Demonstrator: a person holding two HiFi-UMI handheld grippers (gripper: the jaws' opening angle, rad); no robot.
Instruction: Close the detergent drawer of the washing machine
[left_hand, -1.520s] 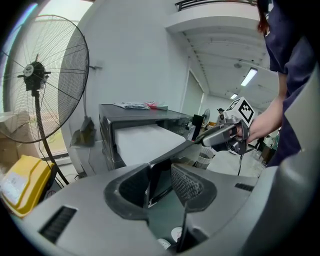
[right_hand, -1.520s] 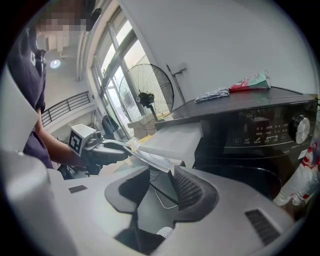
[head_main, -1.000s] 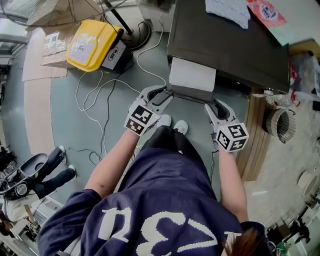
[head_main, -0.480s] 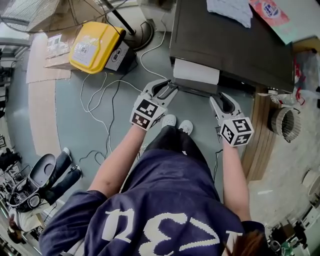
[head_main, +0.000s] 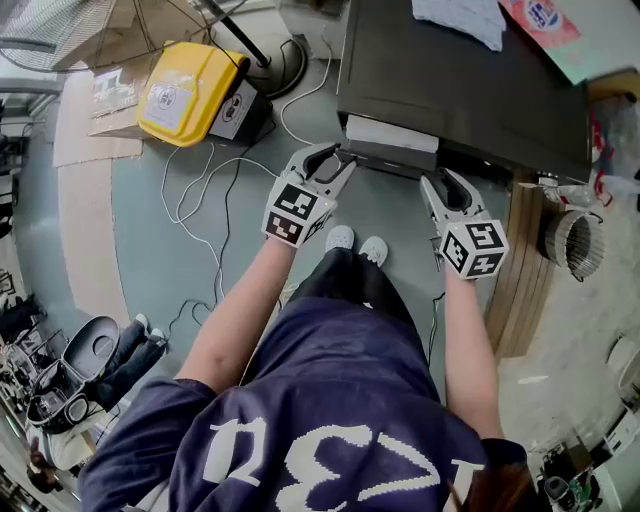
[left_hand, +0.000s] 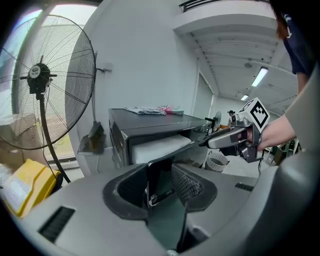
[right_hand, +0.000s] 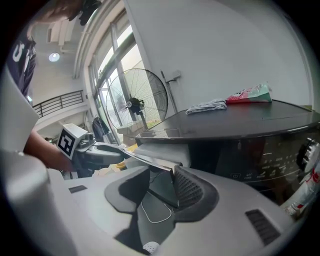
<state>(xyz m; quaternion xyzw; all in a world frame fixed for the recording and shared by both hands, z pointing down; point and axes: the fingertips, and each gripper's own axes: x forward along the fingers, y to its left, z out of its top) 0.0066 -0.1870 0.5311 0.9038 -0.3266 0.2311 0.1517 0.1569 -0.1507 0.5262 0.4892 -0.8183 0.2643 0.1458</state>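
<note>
1. The person is closing the detergent drawer (head_main: 390, 133) of the washing machine (head_main: 460, 80). I judge the push to be well along but not finished, since a narrow strip of the drawer's pale body is showing outside the dark cabinet.
2. The left tool (head_main: 337, 160) is pinching the left end of the drawer's dark front panel. In the left gripper view the panel is filling the gap between the jaws of the left tool (left_hand: 161, 181).
3. The right tool (head_main: 432, 181) is pinching the panel's right end. In the right gripper view the panel's corner is sitting between the jaws of the right tool (right_hand: 161, 190), against the ribbed pad.
4. The drawer is lying directly ahead of both tools, spanning the space between their tips, with its pale body just beyond them.
5. The next move probably calls for an even, straight push from both sides. That should keep the front square so the drawer is not skewing in its slot, and the grip should be kept until the panel is sitting flush.
6. Compared with a second ago, the pale strip is showing much narrower. Both tools are sitting closer to the cabinet, having travelled in with the panel, and their grip is looking unchanged.
</note>
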